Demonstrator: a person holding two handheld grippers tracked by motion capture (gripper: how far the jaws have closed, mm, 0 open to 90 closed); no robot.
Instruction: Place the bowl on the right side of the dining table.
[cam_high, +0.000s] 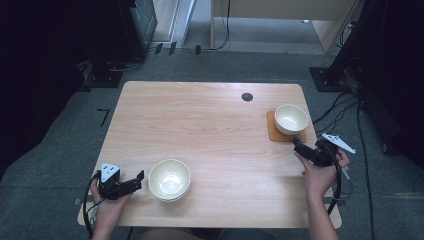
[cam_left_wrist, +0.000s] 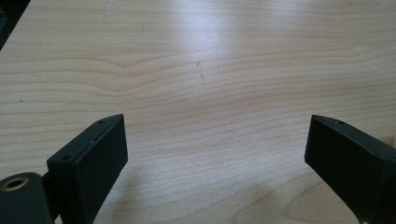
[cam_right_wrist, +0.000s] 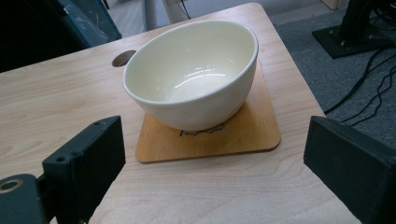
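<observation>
— Bowls are the business, by the look of it. Where does each tool stand?

— The right tool (cam_high: 301, 146) hangs just short of the small cream ceramic bowl (cam_high: 291, 118), which sits upright on the square brown wooden coaster (cam_high: 272, 133) near the far right corner of the pale wooden bench (cam_high: 210, 120). Its jaws are spread wide and grip nothing; in the right gripper view the bowl (cam_right_wrist: 194, 74) lies ahead of them and between their lines, not yet touched.

— And the other hand?

— The left tool (cam_high: 139, 179) rests low at the near left of the bench, jaws also wide apart and empty, pointing toward the larger cream bowl (cam_high: 169, 179), which looks like a stack of two nested ones just beside it. In the left gripper view only bare wood (cam_left_wrist: 201, 74) lies between the jaws.

— So which step is this?

— I judge it an approach or a pause beside the small bowl, with no grasp made. A next move would call for pushing the right tool forward and setting one jaw inside the rim and one outside, since the bowl's body looks too broad to straddle safely.

— Anything in the way?

— Little. The round dark cable hole (cam_high: 247, 97) sits behind the coaster, well apart. The coaster (cam_right_wrist: 210, 135) could slide if the bowl is nudged, and the bench edge is near on the right.
</observation>
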